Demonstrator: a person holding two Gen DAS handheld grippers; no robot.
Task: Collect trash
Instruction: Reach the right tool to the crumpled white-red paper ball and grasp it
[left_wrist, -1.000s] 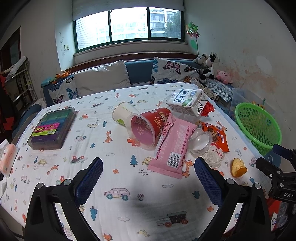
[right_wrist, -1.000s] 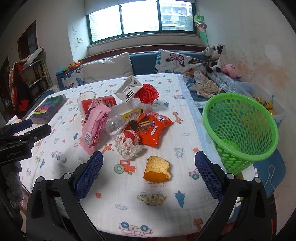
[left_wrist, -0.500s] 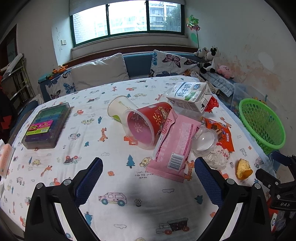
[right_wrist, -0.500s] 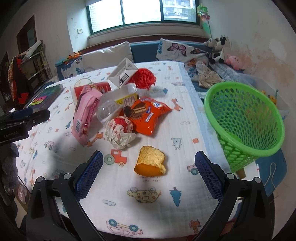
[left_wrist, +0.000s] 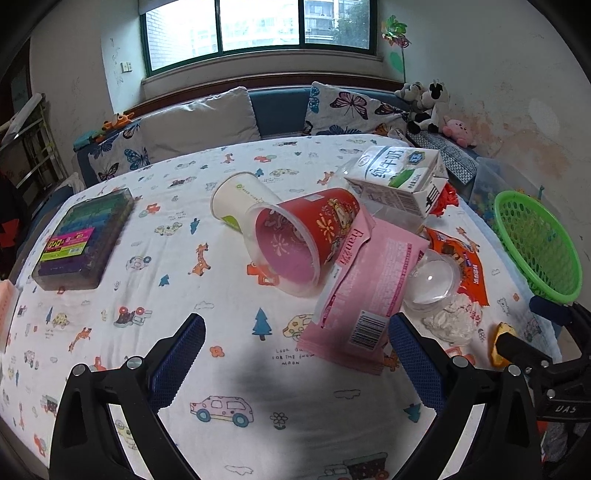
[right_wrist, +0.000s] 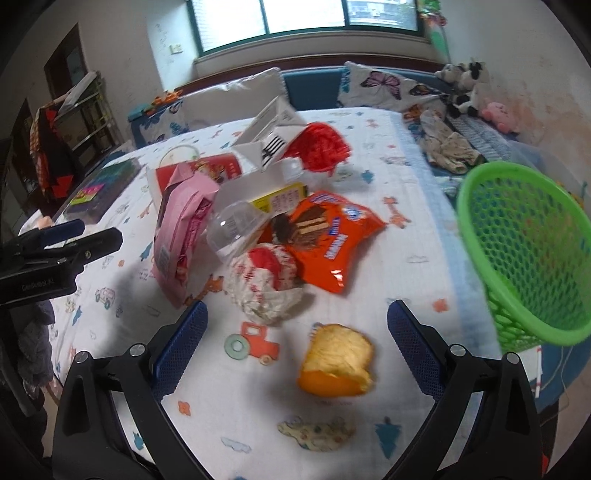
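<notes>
Both tongs have advanced toward the trash pile. Right tongs (right_wrist: 295, 347), empty and closing slightly, straddle the yellow wrapper (right_wrist: 336, 365) at 6 o'clock on the tabletop (right_wrist: 406, 229). Left tongs (left_wrist: 295, 354): released, farther away.

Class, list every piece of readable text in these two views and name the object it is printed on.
"Franzzi": pink wrapper.
"纯牛奶": milk carton.
"LOOK OUT FOR THE SNOW MOON": tablecloth, partly covered, uncertain.
"UAS": right gripper body.
Too small or blurred: orange snack bag, crayon box label, barcode digits.
</notes>
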